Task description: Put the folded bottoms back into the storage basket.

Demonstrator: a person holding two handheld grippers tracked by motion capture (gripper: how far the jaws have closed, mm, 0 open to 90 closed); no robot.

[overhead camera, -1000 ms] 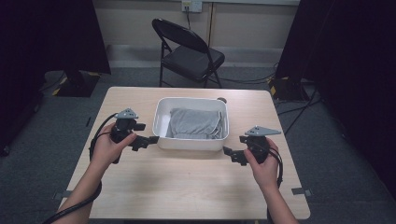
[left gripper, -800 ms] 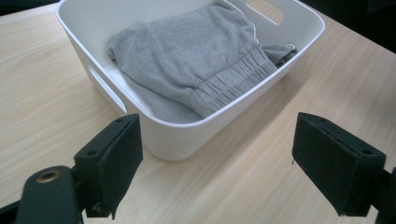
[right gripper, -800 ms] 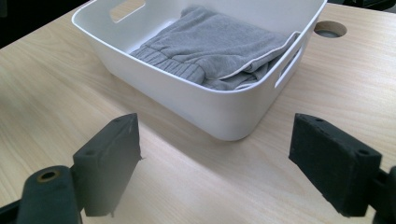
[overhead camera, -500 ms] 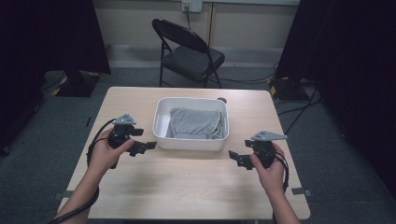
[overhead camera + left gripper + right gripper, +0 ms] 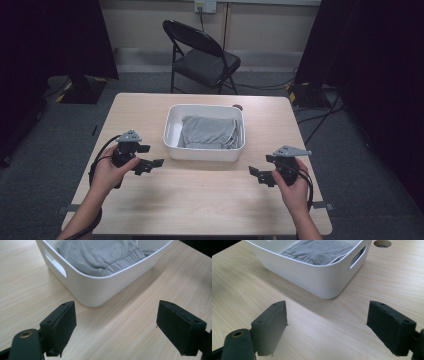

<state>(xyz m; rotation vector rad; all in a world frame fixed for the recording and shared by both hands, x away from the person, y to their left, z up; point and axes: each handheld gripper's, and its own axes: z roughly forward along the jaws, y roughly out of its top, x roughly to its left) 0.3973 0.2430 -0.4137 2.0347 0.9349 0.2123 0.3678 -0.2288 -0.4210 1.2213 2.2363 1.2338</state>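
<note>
Centrally on the pale wood-grain table (image 5: 200, 200) sits a smooth white plastic tub (image 5: 204, 150) with rounded corners and slot handles, holding a soft grey knitted garment (image 5: 209, 132) with a ribbed hem. At eight o'clock from the tub the left gripper (image 5: 150, 156) hovers, its jaws spread and empty; at four o'clock the right gripper (image 5: 257, 175) does likewise. Bare tabletop lies open between them, toward the near edge.
</note>
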